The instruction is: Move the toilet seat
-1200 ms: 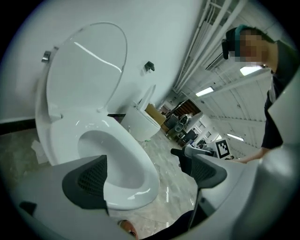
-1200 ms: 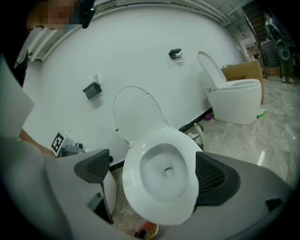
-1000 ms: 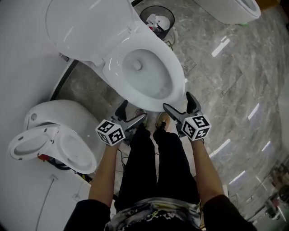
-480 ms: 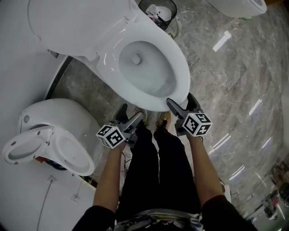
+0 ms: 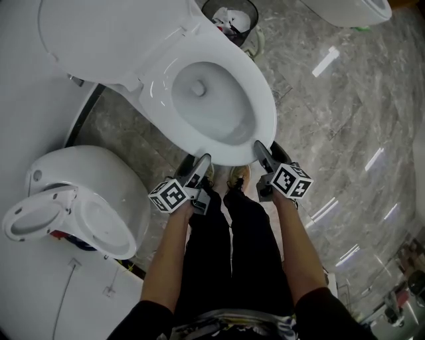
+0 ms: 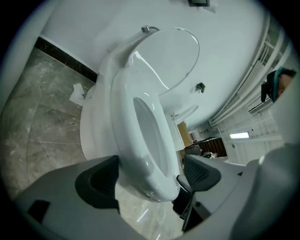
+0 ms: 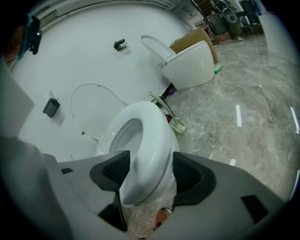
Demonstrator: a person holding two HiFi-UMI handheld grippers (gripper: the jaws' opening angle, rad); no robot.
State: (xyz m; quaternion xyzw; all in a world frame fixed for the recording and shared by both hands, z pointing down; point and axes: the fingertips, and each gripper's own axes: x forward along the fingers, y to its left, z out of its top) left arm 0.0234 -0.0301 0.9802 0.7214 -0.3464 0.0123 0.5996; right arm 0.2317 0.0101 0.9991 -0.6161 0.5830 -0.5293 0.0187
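1 white toilet (image 5: 206, 113) stands on the marble floor (image 5: 332, 119), its lid (image 5: 99, 33) raised and the toilet seat (image 5: 264, 113) down on the bowl. Both grippers are closing around the seat's front edge: the left gripper (image 6: 150, 176) with 1 pad clear of it, the right gripper (image 7: 150, 171) apparently pressing it.

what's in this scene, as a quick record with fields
toilet seat: lowered
lid: raised
left hand-held gripper: jaws closing, seat's front rim between them, one pad not yet touching
right hand-held gripper: jaws closing, pads against both faces of the seat's front rim
waste bin: on the floor beyond the toilet
second toilet: at the person's left
floor: grey marble-look tile
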